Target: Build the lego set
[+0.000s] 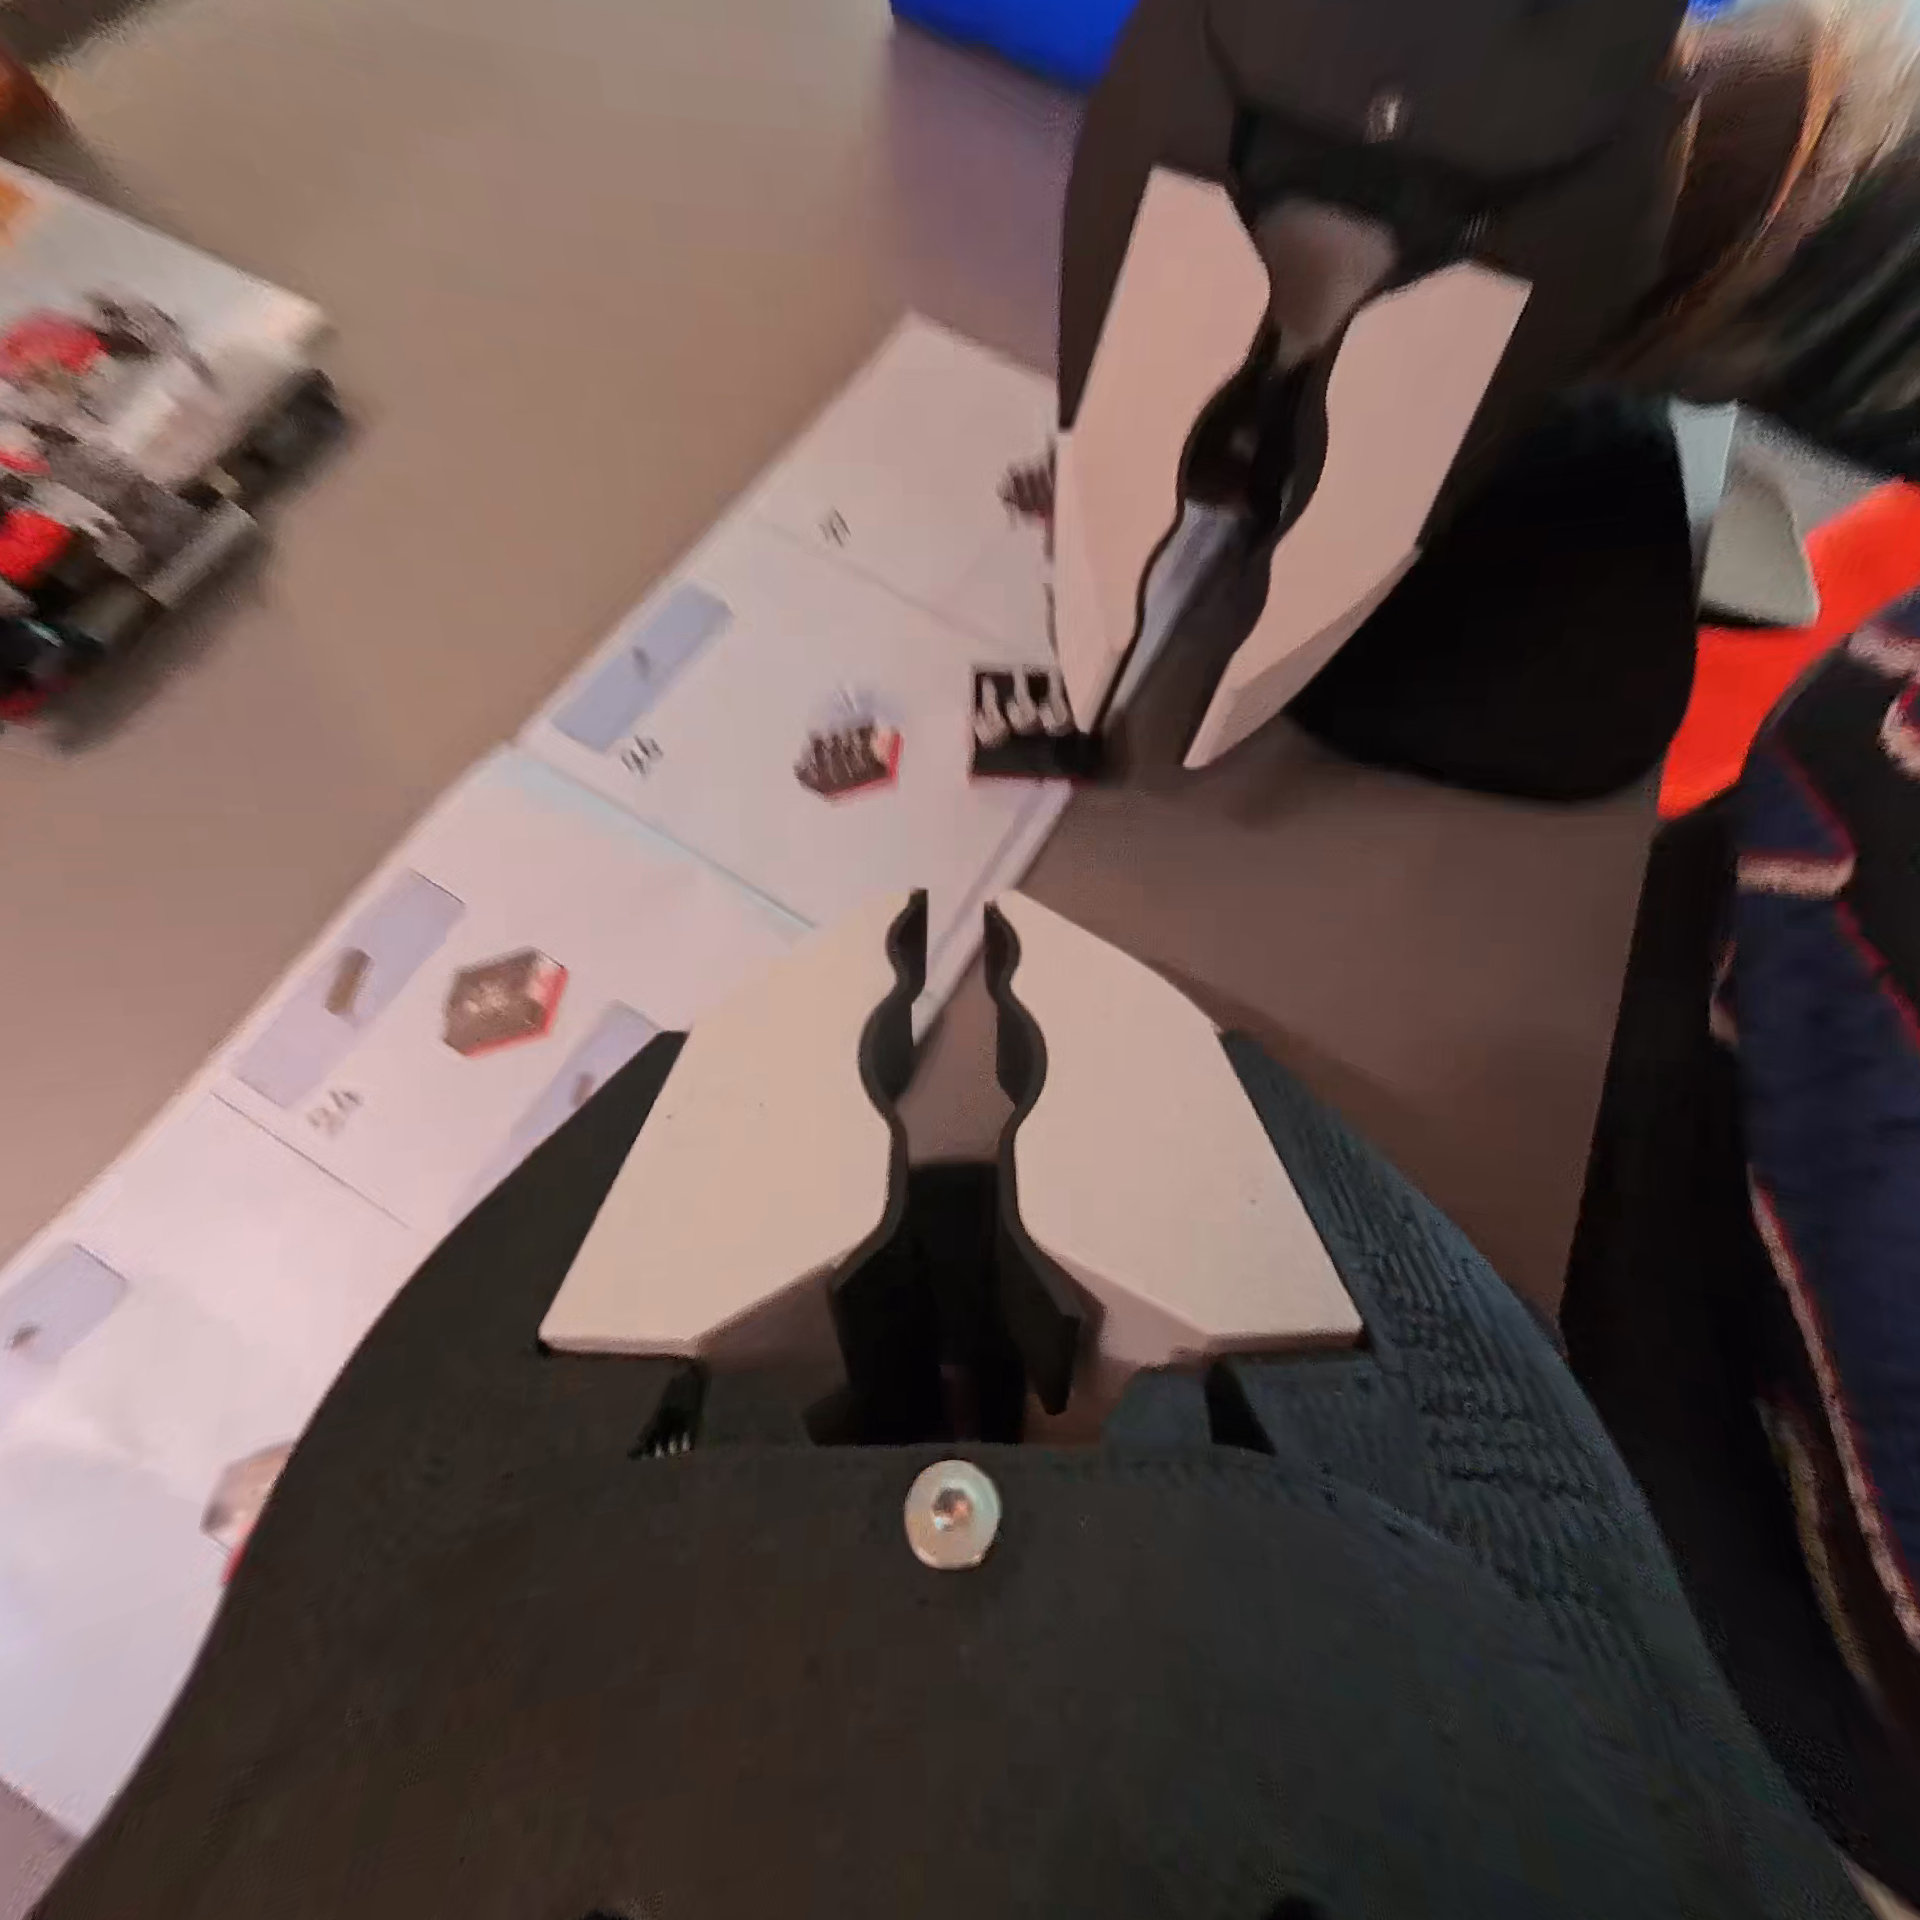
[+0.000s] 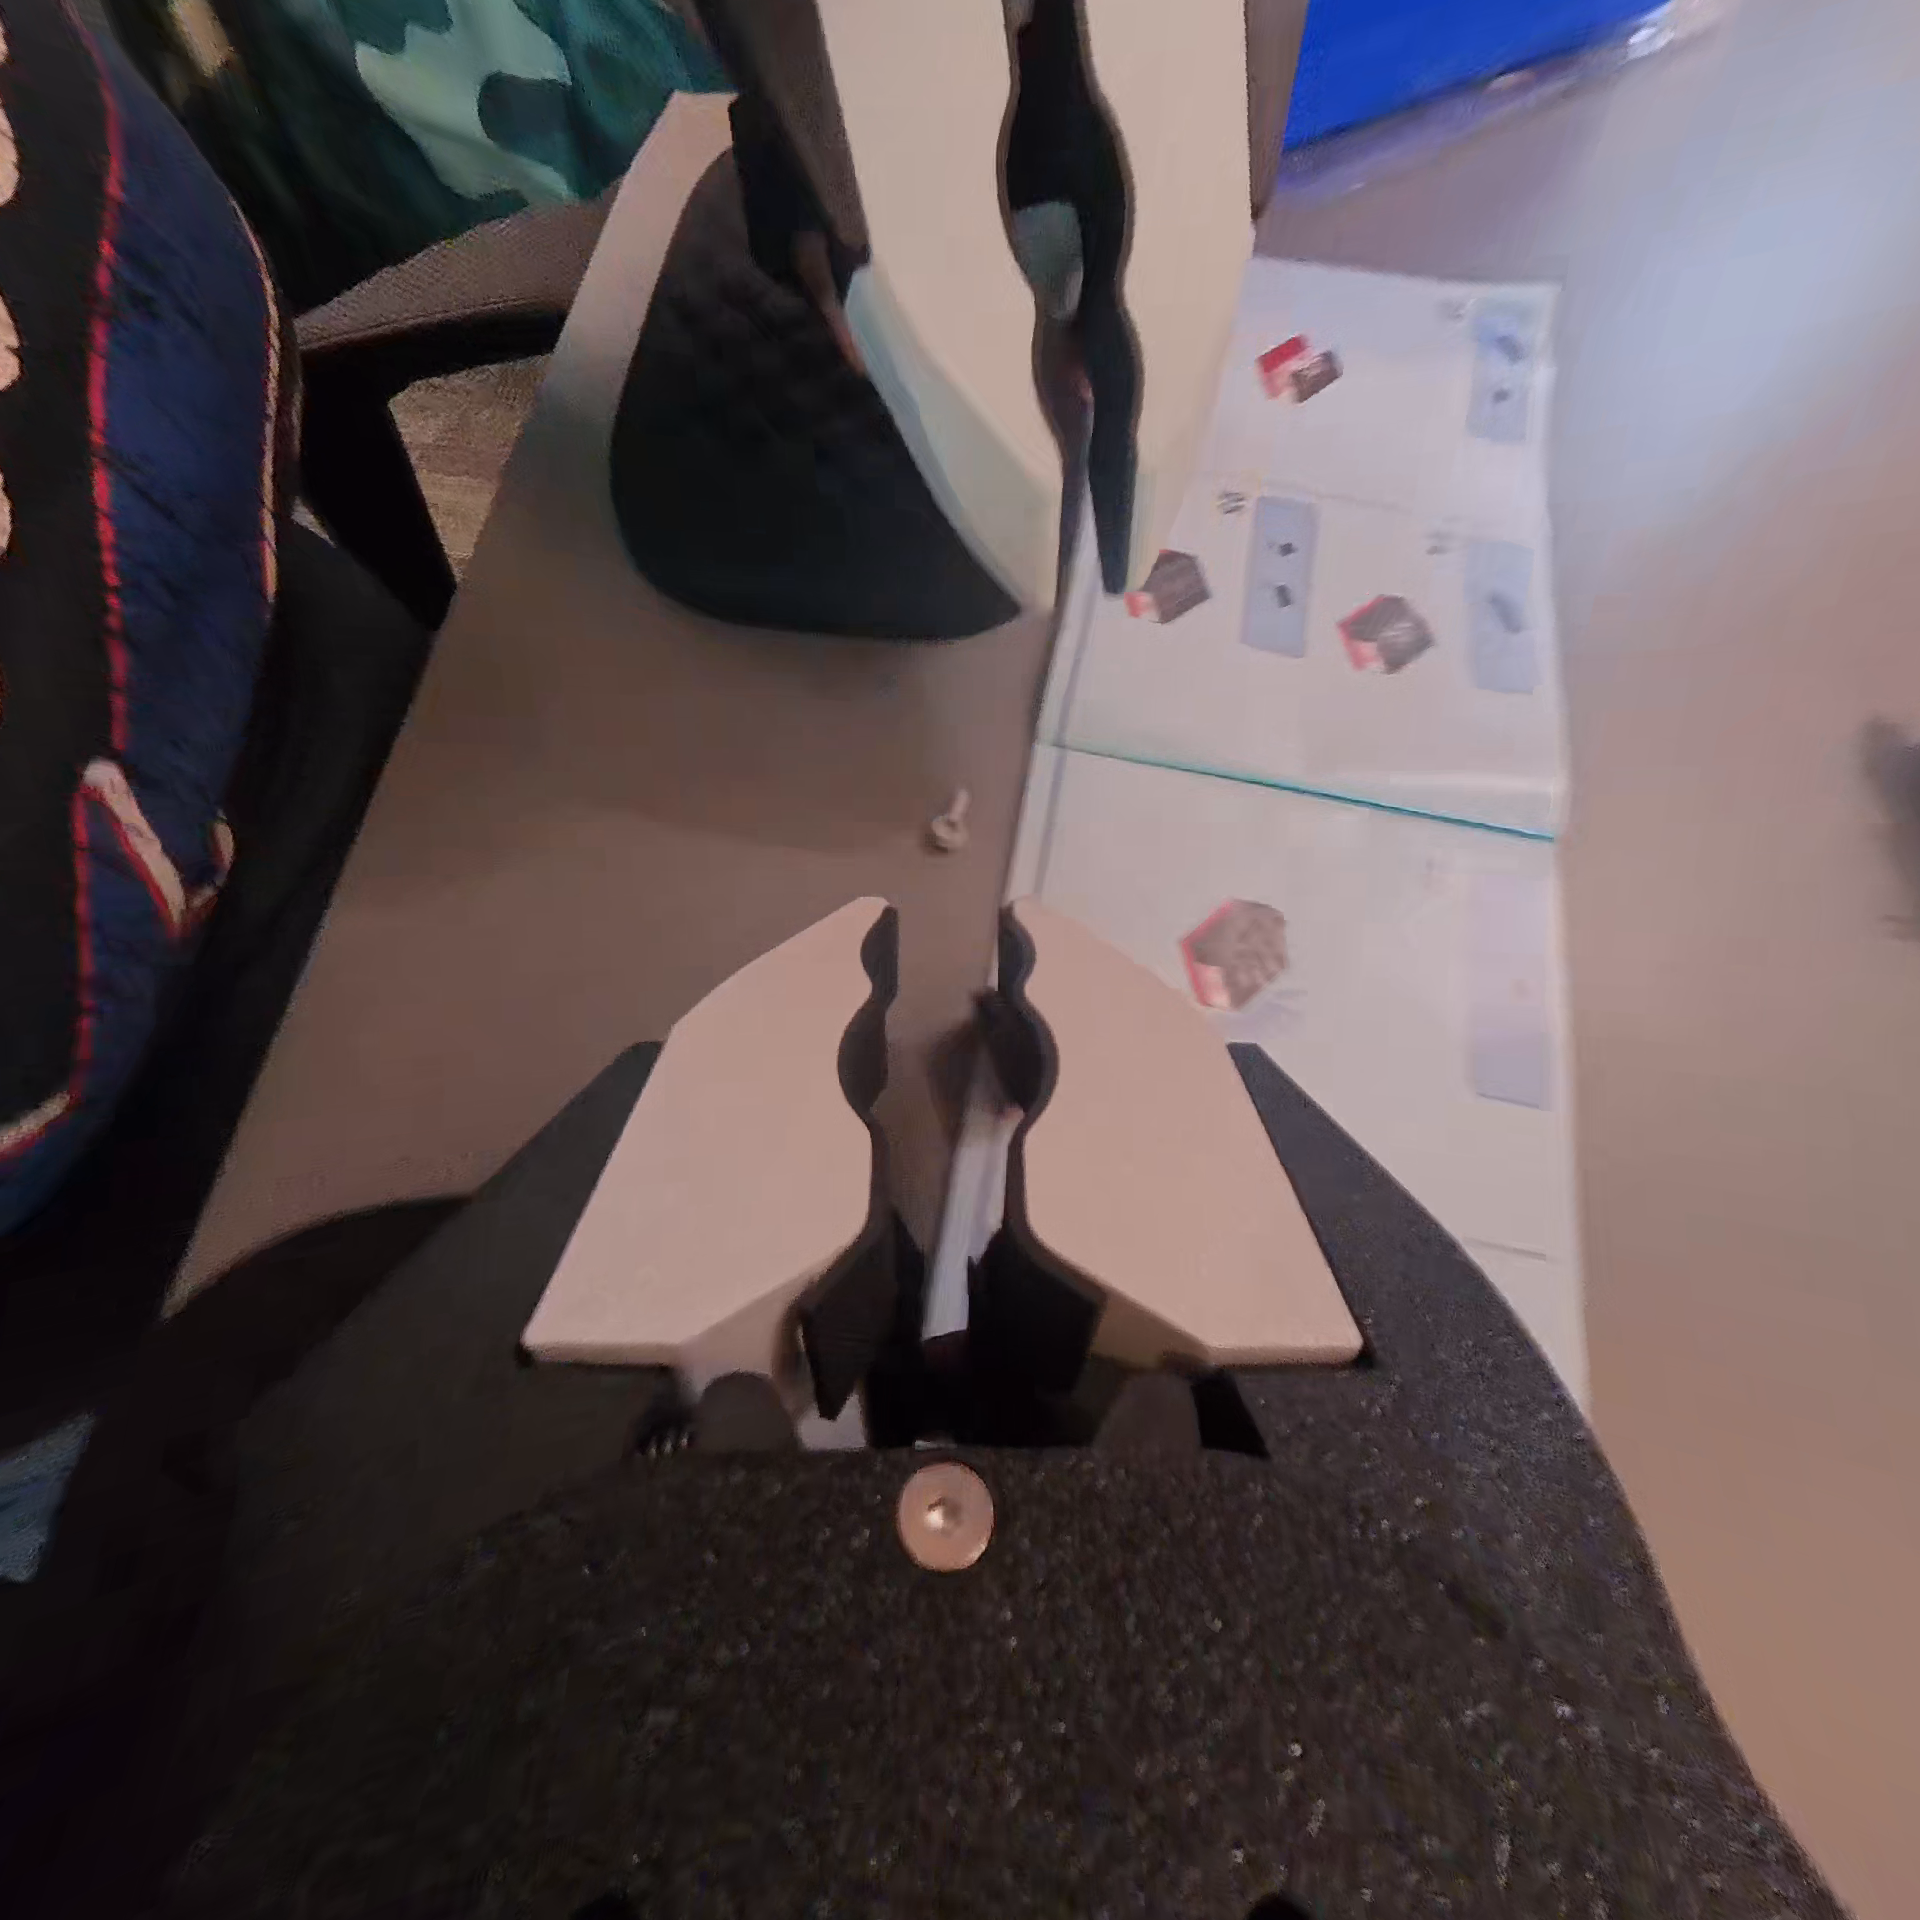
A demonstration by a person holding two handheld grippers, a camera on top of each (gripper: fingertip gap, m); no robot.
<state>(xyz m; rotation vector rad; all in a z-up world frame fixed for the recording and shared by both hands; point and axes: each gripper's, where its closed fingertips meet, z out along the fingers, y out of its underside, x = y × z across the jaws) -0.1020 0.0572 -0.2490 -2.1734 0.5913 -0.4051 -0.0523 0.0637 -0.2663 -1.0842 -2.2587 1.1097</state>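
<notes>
Table [image 1: 520, 312] edge borders both slightly parted grippers [image 1: 956, 914] [image 2: 945, 925].

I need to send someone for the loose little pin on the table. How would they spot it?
Find the open instruction booklet on the tan table. Just off its edge nearer the person lies a small pale grey pin, alone on bare tabletop, ahead of the right gripper.
</notes>
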